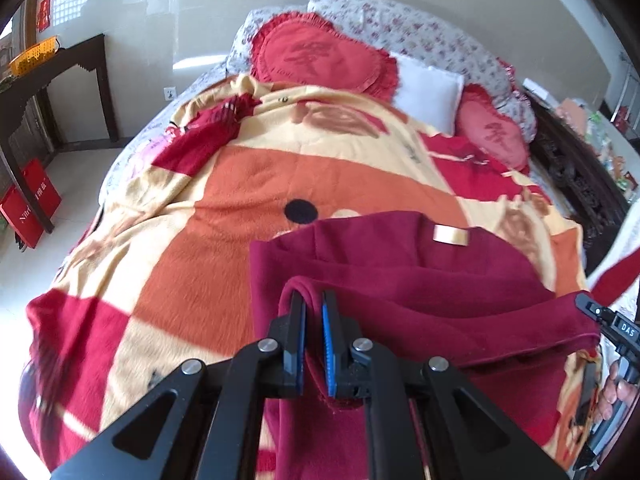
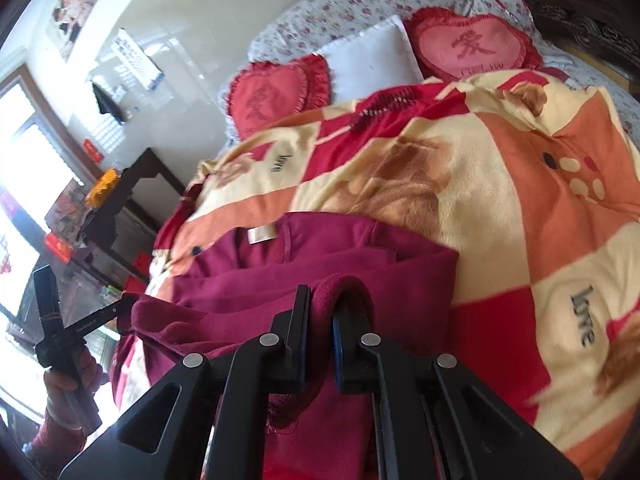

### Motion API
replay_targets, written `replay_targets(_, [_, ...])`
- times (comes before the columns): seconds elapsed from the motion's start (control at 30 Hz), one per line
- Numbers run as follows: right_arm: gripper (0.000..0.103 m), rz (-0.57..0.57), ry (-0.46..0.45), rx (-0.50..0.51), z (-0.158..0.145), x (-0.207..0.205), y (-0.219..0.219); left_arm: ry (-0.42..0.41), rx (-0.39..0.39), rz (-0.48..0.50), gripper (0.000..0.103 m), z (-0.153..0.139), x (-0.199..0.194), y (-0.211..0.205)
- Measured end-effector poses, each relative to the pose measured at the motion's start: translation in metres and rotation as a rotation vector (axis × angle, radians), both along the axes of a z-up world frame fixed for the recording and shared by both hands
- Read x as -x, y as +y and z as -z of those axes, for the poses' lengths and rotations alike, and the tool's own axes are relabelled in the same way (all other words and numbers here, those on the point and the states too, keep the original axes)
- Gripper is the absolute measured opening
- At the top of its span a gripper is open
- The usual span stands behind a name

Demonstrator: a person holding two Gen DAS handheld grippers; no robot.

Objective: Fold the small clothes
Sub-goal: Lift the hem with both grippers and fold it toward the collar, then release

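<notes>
A dark maroon fleece garment (image 1: 404, 264) with a pale neck label (image 1: 450, 235) lies partly on the patterned blanket (image 1: 224, 184), its near edge lifted. My left gripper (image 1: 314, 300) is shut on a fold of its left edge. My right gripper (image 2: 322, 300) is shut on a fold of the garment (image 2: 312, 264) at its right edge. The fabric sags between the two grips. In the left wrist view the right gripper (image 1: 588, 304) shows at the right edge with a hand on it. The right wrist view catches the left gripper (image 2: 128, 304) at the left.
A red, orange and cream blanket (image 2: 520, 184) covers the bed. Two red heart cushions (image 1: 320, 54) and a white pillow (image 1: 428, 92) lie at the head. A second red garment (image 1: 204, 132) rests on the far left of the blanket. A dark side table (image 1: 60, 64) stands by the wall.
</notes>
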State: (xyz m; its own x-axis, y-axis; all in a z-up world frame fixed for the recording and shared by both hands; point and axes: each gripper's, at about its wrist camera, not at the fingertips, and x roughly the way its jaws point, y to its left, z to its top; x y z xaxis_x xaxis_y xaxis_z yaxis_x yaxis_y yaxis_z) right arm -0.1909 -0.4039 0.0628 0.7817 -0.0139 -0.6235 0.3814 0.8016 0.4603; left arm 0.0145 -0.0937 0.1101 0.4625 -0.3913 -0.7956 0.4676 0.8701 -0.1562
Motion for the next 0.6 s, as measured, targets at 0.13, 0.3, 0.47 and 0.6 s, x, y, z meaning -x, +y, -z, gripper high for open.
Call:
replay_targets(0.13, [0.0,0.024,0.033,-0.029,0.021,-0.028,-0.02,0.056,-0.005,-0.026,0.008,0.026,-0.029,-0.013])
replay_targets(0.3, [0.0,0.061,0.059,-0.119,0.042,-0.044,-0.041,0.11,0.029,-0.015,0.016,0.035,-0.042,-0.014])
replay_targets(0.47, [0.014,0.106,-0.002,-0.102,0.03,-0.016,-0.039,0.078,0.143,-0.033,0.075,0.008,-0.037,0.009])
replay_targets(0.6, [0.014,0.118,-0.059,-0.055,0.013,0.017,-0.032,0.048,0.137,-0.02,0.075,-0.008,-0.027,0.02])
